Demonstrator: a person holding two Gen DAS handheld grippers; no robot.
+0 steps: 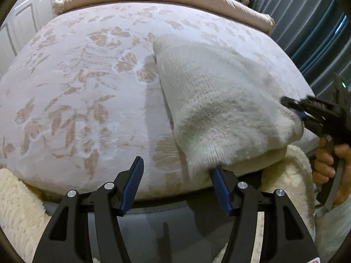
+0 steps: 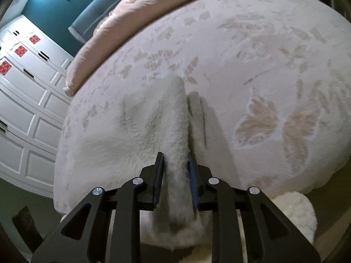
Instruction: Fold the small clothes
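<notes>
On a floral bedspread (image 1: 76,92), a white knit garment (image 1: 219,100) lies half-lifted; the right gripper (image 2: 175,175) pinches its edge while the left gripper (image 1: 175,186) gapes beside the near corner, which should rise level.

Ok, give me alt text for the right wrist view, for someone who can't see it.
The right gripper is closed on a bunched fold of a fluffy white knit garment lying on a pale floral bedspread. A pink duvet lies folded along the bed's far side, with white cupboard doors at left.
</notes>
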